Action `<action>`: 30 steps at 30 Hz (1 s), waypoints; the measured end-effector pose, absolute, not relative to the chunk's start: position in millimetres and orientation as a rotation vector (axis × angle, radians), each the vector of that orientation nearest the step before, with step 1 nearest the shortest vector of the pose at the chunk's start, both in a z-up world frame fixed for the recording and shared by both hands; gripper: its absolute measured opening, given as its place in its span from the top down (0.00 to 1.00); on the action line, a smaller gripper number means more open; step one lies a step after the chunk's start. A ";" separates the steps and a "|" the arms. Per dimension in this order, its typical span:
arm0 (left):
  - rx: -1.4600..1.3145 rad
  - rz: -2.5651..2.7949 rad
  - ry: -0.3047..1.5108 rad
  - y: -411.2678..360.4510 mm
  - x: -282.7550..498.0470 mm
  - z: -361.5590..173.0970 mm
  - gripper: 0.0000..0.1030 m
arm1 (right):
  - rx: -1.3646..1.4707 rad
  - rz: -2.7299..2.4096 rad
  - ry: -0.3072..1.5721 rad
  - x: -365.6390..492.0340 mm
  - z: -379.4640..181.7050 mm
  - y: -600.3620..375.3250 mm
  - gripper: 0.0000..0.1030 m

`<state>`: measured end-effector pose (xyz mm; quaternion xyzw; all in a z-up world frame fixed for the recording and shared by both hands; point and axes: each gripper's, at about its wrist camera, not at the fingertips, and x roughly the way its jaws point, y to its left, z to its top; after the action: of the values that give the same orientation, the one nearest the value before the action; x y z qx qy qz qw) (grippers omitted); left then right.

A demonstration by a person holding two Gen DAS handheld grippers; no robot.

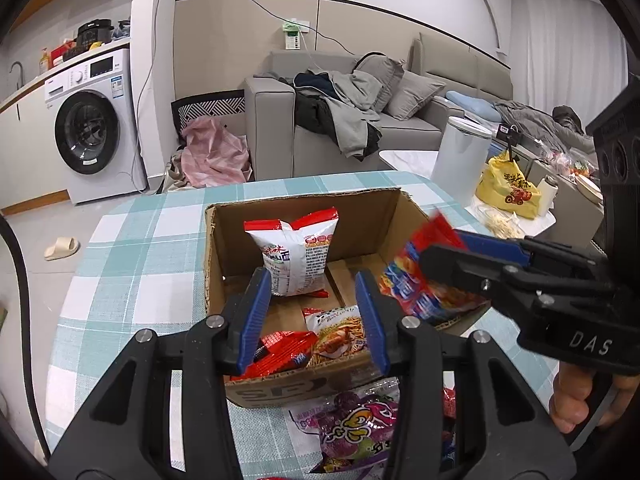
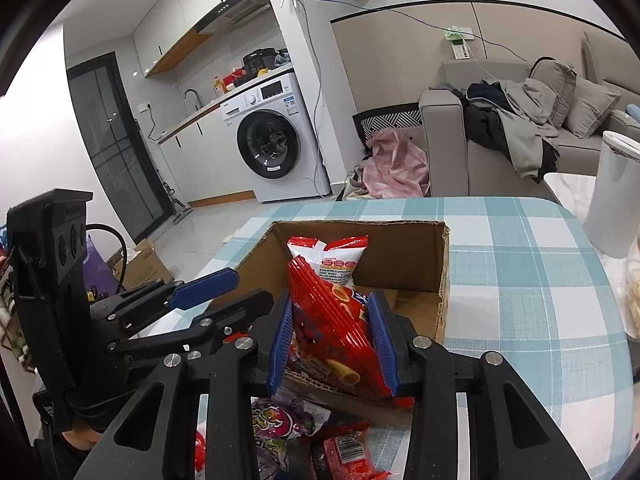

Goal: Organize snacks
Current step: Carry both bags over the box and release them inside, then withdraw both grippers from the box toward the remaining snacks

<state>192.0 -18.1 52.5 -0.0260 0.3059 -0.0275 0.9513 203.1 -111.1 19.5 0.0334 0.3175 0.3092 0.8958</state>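
Observation:
An open cardboard box (image 1: 304,208) (image 2: 400,252) stands on the checked table. A white and red snack bag (image 1: 296,256) (image 2: 338,260) stands upright inside at the back. A noodle pack (image 1: 340,332) and a red packet (image 1: 280,350) lie at the box's near end. My left gripper (image 1: 314,316) is open and empty over the near end. My right gripper (image 2: 334,338) is shut on a red snack bag (image 2: 332,328) (image 1: 420,284), held over the box's right wall. A purple snack bag (image 1: 356,428) (image 2: 276,424) lies on the table in front of the box.
The table with its teal checked cloth (image 1: 132,248) (image 2: 520,272) carries the box. More red packets (image 2: 344,452) lie near the purple bag. A white bin (image 1: 460,152) (image 2: 616,196) stands past the table's right edge. A sofa (image 1: 320,128) and washing machine (image 1: 92,132) stand behind.

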 end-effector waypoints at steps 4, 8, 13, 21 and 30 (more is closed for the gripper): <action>-0.073 -0.065 0.625 -12.2 185.6 55.1 0.50 | 0.070 0.625 0.641 199.0 23.8 -117.3 0.63; -0.088 -0.066 0.597 -3.9 169.2 61.1 0.22 | 0.061 0.614 0.629 192.9 28.4 -127.2 0.57; -0.091 -0.061 0.594 4.0 148.2 66.0 0.16 | 0.052 0.597 0.635 185.5 27.8 -139.5 0.37; -0.083 -0.041 0.593 7.4 115.9 63.8 0.00 | -0.009 0.591 0.659 165.8 21.4 -147.6 0.00; -0.049 -0.022 0.595 0.2 79.5 59.3 0.00 | -0.074 0.575 0.681 142.9 13.9 -153.3 0.00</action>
<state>79.5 0.2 59.3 -0.0242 0.2932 -0.0110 0.9557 142.9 -153.3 13.9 -0.0356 0.3291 0.2782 0.9017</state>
